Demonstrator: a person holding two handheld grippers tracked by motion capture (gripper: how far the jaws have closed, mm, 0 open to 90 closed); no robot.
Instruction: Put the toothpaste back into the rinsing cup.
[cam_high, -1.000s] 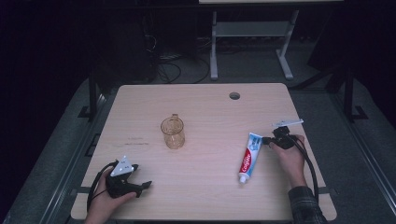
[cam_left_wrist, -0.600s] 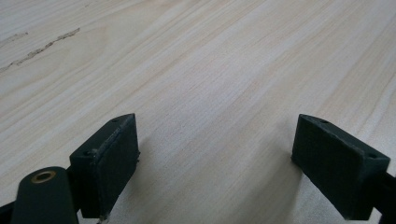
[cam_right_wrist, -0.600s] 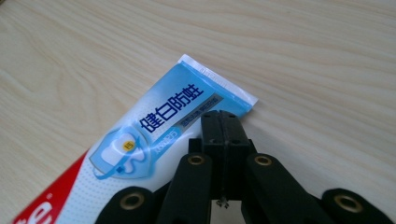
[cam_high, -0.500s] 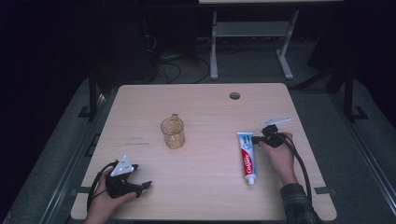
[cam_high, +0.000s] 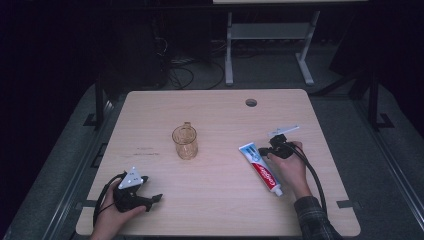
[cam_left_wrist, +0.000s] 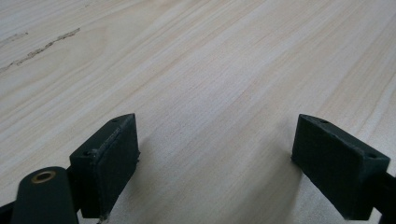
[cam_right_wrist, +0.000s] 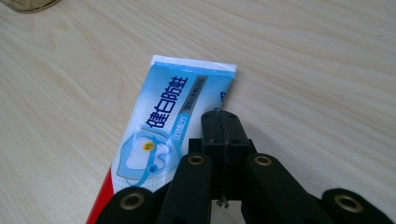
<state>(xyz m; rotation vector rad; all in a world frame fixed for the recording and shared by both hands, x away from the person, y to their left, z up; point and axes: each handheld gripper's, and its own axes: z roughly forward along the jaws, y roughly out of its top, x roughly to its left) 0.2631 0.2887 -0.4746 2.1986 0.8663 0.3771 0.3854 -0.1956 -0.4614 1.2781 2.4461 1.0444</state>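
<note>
The right gripper (cam_right_wrist: 219, 116) has its jaws fully closed, pad against pad, with nothing between them. In the right gripper view the closed tips rest against the right edge of the toothpaste tube (cam_right_wrist: 173, 126); whether they press on it or merely lie above it cannot be told. The tube lies flat on the table (cam_high: 220, 200), right of centre, its crimped end toward the glass mug (cam_high: 185, 141) and its cap toward the person.

The left gripper (cam_left_wrist: 215, 154) sits low over bare wood at the near left corner, jaws wide open, holding nothing.

Risks from this position:
- A sideways push with closed jaws may spin the tube rather than slide it — contact is off-centre, near one edge.
- The tips may ride up over the soft tube wall and lose contact.
- A long push toward the mug may bring the crimped end against the glass and shift it.

View differences: the high view gives the layout — mug, tube and both hands, with mug and tube well apart. The right gripper view gives the jaw closure and the contact edge, which the right hand (cam_high: 290, 167) partly covers from above.
</note>
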